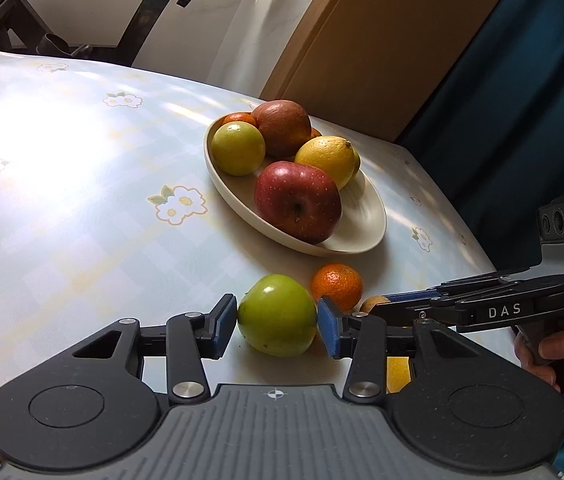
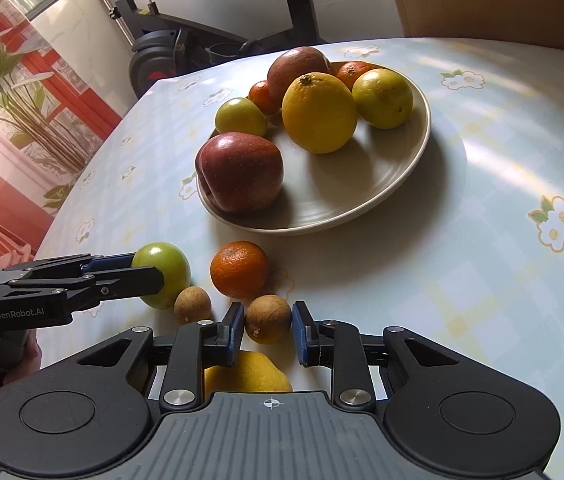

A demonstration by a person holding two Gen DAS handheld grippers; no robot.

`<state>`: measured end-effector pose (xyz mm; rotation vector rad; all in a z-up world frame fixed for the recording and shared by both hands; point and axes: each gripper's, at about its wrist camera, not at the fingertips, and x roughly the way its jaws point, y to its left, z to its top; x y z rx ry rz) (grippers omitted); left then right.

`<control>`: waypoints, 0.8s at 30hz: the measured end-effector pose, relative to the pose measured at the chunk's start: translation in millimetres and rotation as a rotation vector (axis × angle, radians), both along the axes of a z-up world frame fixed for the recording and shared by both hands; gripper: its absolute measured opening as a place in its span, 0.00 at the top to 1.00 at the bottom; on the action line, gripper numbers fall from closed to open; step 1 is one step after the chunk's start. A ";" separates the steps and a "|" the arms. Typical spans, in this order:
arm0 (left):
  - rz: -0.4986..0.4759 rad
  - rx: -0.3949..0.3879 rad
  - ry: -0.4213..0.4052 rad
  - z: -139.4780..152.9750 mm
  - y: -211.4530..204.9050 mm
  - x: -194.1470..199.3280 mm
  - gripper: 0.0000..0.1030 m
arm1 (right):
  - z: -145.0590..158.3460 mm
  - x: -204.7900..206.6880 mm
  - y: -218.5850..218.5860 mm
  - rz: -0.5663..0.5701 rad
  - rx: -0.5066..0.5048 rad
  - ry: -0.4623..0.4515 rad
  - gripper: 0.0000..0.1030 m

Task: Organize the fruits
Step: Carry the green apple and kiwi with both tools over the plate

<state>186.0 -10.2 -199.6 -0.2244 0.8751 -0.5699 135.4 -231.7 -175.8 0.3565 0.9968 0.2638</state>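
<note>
A cream plate [image 1: 366,220] [image 2: 414,152] holds several fruits: two red apples, green fruits, a yellow lemon [image 2: 318,112] and small oranges. On the table in front of it lie a green apple [image 1: 277,316] [image 2: 167,268], an orange mandarin [image 1: 338,284] [image 2: 239,268], two small brown fruits [image 2: 267,318] [image 2: 192,304] and a yellow fruit [image 2: 247,372] under the right gripper. My left gripper [image 1: 277,324] [image 2: 145,274] is open, with its pads on either side of the green apple. My right gripper [image 2: 267,334] [image 1: 398,304] is open around one brown fruit.
The table [image 1: 61,208] has a pale checked cloth with flower prints. An exercise machine [image 2: 185,40] and a wooden panel [image 1: 382,40] stand beyond the far edge. A dark blue curtain [image 1: 522,80] hangs at the right.
</note>
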 end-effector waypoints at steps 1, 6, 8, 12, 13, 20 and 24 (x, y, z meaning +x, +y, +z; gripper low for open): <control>-0.001 -0.002 0.001 -0.2 -0.4 1.6 0.56 | -0.1 -0.5 -0.8 -0.005 0.002 -0.003 0.77; -0.014 -0.012 0.011 0.8 0.6 8.0 0.55 | 0.1 -4.5 -5.7 -0.040 0.023 -0.032 0.77; -0.010 -0.010 0.010 2.2 1.3 6.8 0.55 | 2.2 -7.0 -7.5 -0.053 0.032 -0.052 0.77; -0.003 0.001 -0.038 12.1 3.1 0.9 0.55 | 7.0 -11.0 -11.2 -0.070 0.036 -0.082 0.77; -0.001 0.005 -0.052 16.2 3.9 0.1 0.55 | 8.6 -11.8 -12.4 -0.074 0.035 -0.089 0.77; 0.014 0.017 -0.138 49.0 8.5 6.8 0.55 | 24.0 -8.7 -20.9 -0.101 0.014 -0.156 0.77; 0.016 0.042 -0.166 63.3 3.8 23.7 0.55 | 33.5 0.5 -24.2 -0.108 -0.020 -0.196 0.77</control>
